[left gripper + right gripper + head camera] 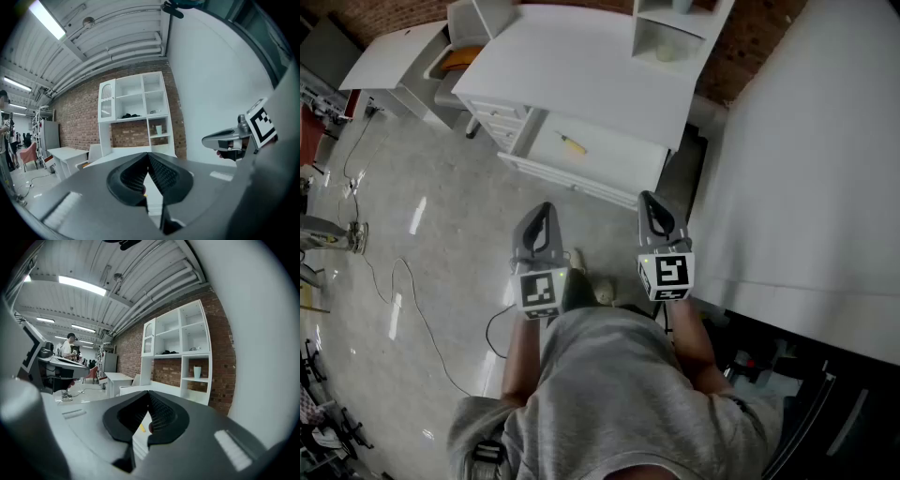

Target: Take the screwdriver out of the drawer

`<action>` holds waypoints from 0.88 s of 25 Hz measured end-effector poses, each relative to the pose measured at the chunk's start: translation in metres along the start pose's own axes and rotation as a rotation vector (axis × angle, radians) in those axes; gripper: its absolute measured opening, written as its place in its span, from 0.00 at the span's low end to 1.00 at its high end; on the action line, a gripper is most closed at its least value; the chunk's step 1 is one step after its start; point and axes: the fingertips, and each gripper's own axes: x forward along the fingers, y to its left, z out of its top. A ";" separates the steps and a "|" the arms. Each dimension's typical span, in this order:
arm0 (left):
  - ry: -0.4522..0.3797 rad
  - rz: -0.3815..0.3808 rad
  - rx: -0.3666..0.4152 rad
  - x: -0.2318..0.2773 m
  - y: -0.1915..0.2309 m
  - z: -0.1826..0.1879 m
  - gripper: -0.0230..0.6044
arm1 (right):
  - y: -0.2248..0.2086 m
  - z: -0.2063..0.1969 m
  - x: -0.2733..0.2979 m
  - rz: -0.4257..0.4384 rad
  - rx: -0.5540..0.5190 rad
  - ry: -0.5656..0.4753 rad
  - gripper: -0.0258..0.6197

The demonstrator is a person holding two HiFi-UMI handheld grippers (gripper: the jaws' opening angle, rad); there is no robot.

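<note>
Up in the top middle of the head view sits the big white desk (pixel 591 75). A white shelf unit (pixel 675 28) stands at its upper right end, and the drawer (pixel 614 164) is open below its front edge. The drawer looks pretty much bare apart from the yellow screwdriver (pixel 573 144). It lies flat in the left part, touching nothing else that I can see. One cubby of the shelf unit has a pale cup (pixel 197 371) in it. There's dark stuff on a higher shelf, can't tell what.

Lower down, mid-frame, both grippers hang over the floor, well short of the drawer and pointing roughly toward it. The left gripper (pixel 546 211) is clenched on nothing. The right gripper (pixel 649 202) is the same, jaws pressed together and empty.

So my read is that this is the approach step, nothing grabbed yet. The next move calls for carrying one gripper forward over the drawer front and spreading its jaws. Then it drops over the screwdriver and closes across it. The left one looks better lined up for that, I'd guess.
</note>
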 end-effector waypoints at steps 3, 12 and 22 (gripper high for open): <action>0.000 0.000 0.003 0.006 0.003 0.000 0.06 | -0.001 -0.004 0.007 0.003 0.012 0.007 0.04; 0.029 0.008 -0.008 0.047 0.023 -0.012 0.06 | -0.003 -0.005 0.057 0.032 0.001 0.028 0.04; 0.057 0.010 -0.042 0.144 0.064 -0.016 0.06 | -0.017 -0.003 0.159 0.082 -0.028 0.084 0.04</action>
